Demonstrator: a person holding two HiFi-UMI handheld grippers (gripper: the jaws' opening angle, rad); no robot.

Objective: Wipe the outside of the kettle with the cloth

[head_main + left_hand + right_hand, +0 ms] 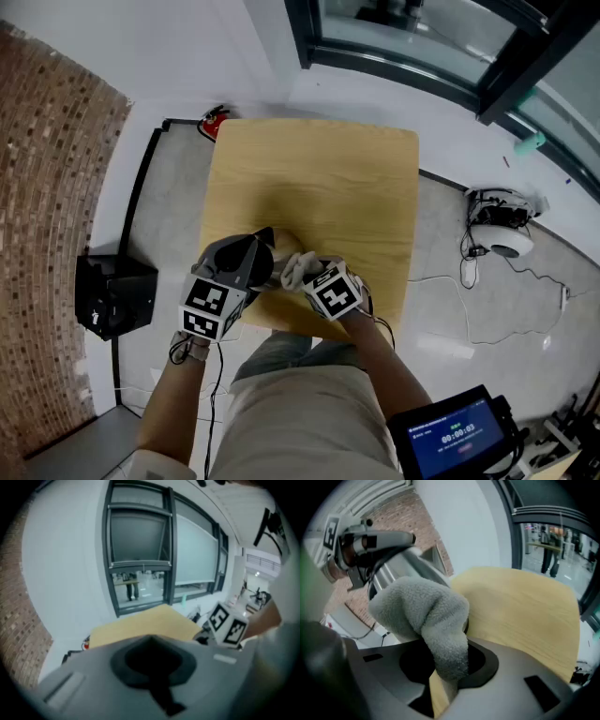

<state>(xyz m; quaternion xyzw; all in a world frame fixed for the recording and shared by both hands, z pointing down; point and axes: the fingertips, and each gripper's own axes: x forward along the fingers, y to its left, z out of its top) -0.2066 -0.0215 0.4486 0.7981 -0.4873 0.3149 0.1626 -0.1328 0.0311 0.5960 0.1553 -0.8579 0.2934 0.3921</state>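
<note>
A steel kettle (393,571) is at the near edge of the wooden table (319,178). In the head view only a small part of the kettle (279,242) shows between the grippers. My left gripper (225,281) sits over its top. In the right gripper view the left gripper (377,541) looks closed on the black handle. My right gripper (333,291) is shut on a grey fluffy cloth (426,616), whose bunched end presses against the kettle's side. The cloth (298,269) shows pale in the head view. The left gripper view shows no jaws and no kettle.
A black box (112,295) stands on the floor left of the table, by a brick wall. A red object (214,122) lies at the table's far left corner. A white device with cables (502,225) is on the floor to the right. Windows run along the back.
</note>
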